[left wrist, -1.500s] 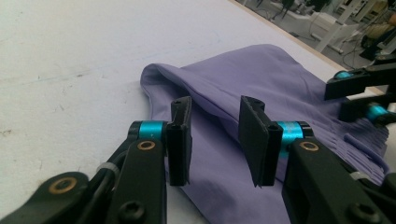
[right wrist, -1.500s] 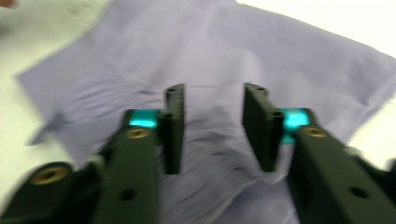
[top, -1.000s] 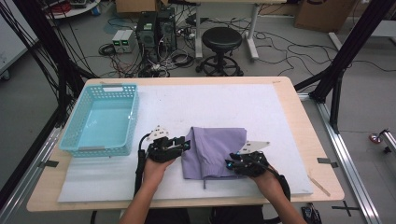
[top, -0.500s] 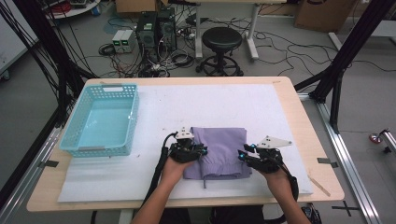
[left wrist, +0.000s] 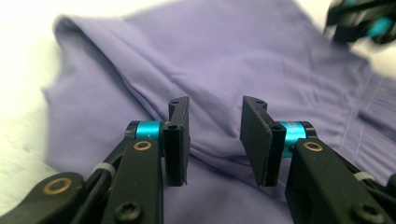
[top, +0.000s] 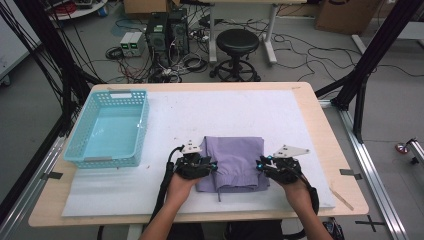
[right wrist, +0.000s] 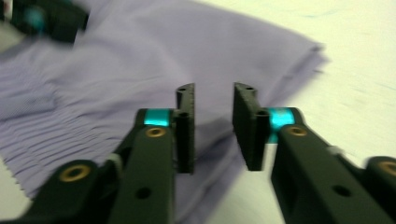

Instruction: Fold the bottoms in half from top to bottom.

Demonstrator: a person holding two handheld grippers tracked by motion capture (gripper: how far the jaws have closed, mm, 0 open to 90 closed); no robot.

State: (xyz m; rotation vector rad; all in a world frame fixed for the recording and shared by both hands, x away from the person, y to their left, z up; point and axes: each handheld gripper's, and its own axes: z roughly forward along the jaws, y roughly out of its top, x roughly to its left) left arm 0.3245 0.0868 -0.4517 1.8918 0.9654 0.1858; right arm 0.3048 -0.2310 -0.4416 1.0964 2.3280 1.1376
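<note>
**Two grippers flank a folded purple cloth**

A folded lilac-purple fabric garment (top: 235, 162) lies flat on the white foam mat (top: 225, 112) covering the wooden counter (top: 327, 145), near the front edge, with a thin drawstring hanging off its near hem. The left gripper (top: 212, 167) sits at the cloth's left edge. Its fingers (left wrist: 180, 140) have just been opening and stand apart over a raised fold, pinching nothing. The right gripper (top: 260, 165) sits at the cloth's right edge. Its fingers (right wrist: 187, 135) have just been closing, yet a gap shows between them above the cloth's edge, and they press on nothing. A light-blue plastic lattice basket (top: 131, 96) stands well apart at the counter's left.
</note>
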